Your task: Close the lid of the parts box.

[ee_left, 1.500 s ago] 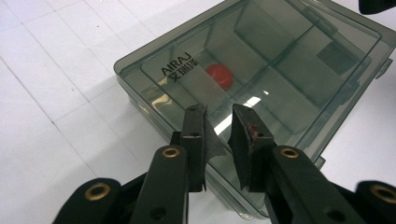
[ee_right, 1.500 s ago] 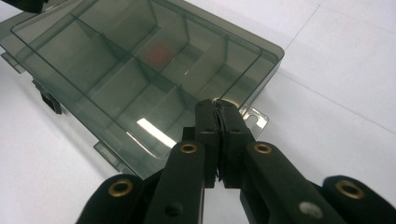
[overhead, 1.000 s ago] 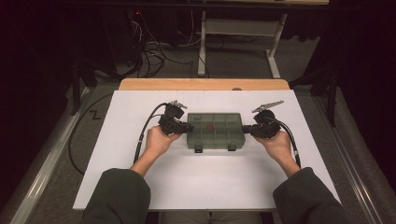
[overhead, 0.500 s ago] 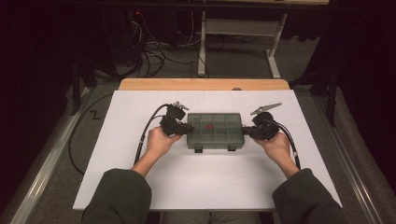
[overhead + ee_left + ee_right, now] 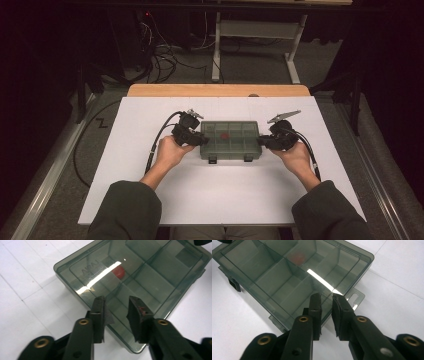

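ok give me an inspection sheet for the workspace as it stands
surface: white board on a wooden table, bare around the box
job's things: green see-through box, lid shut, lying flat mid-board; a red piece sits in one compartment
clutter: nothing seen
grippers: left gripper at the box's left end, right gripper at its right end; both sets of jaws have just been opening and stand apart above the lid, nothing pinched
cables: one cable trails from the left gripper, another from the right
surroundings: dark floor, loose wires and a grey table frame beyond the table
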